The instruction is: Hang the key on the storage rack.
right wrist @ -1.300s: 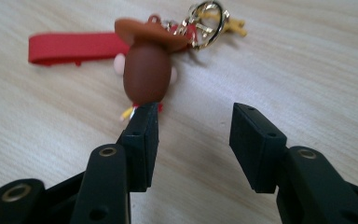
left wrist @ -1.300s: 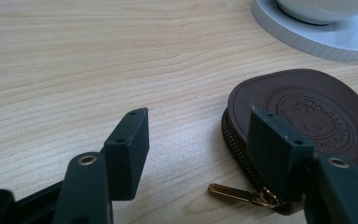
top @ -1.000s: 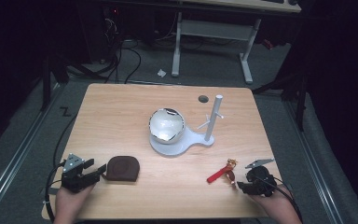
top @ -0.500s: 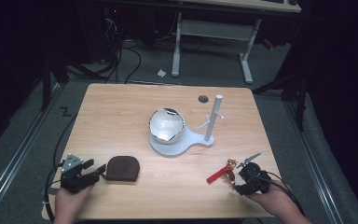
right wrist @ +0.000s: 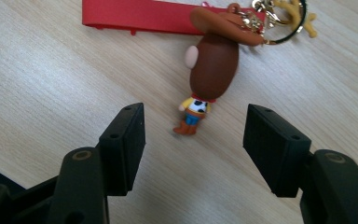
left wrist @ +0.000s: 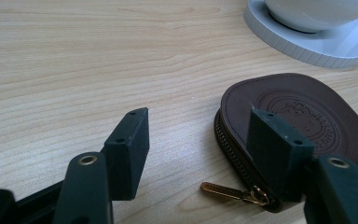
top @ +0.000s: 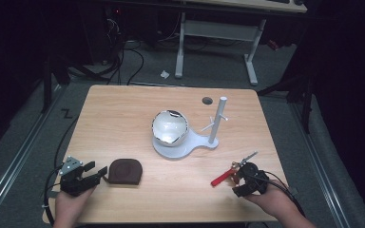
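The right tool [top: 241, 183] has swung in from the tabletop's [top: 123, 118] right edge over the last second and now sits low, just behind the keychain figure [right wrist: 209, 70], its jaws spread wide with nothing between them; the figure lies flat beside its red strap [right wrist: 140, 16], probably clipped to the gold ring [right wrist: 279, 23]; a grasp looks imminent. The left tool [left wrist: 200, 140] holds its place, open and empty, at the brown zip pouch [left wrist: 303, 116], near the zipper pull [left wrist: 223, 191].

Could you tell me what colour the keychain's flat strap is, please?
Red strap, clearest in the right gripper view.
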### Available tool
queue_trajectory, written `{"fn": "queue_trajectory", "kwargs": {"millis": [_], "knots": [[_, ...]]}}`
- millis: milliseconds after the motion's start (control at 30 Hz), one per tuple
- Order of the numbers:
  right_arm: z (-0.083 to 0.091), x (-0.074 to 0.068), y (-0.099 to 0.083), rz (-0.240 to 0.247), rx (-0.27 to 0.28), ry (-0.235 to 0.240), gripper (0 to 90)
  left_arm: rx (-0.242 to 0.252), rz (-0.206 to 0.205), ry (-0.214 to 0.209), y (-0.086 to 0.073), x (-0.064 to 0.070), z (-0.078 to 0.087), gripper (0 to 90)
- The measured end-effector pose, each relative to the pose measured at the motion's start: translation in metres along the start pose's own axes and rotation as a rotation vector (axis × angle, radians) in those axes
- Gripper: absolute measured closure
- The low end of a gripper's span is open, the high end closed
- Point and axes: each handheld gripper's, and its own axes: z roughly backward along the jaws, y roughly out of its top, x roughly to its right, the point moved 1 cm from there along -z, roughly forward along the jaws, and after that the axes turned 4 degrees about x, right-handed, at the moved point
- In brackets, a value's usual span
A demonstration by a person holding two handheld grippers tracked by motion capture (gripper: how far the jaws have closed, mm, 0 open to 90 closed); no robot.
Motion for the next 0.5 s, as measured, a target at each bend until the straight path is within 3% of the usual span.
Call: {"fn": "queue_trajectory", "kwargs": {"millis": [300, 500], "knots": [[-0.015, 0.0, 0.008, -0.005, -0.015, -0.015, 40.2, -0.003, 0.0, -0.002, 0.0, 0.0, -0.001, 39.5], [-0.02, 0.001, 0.014, -0.011, -0.009, -0.046, 48.6, 0.001, 0.009, -0.001, -0.001, -0.002, 0.001, 39.6]]}}
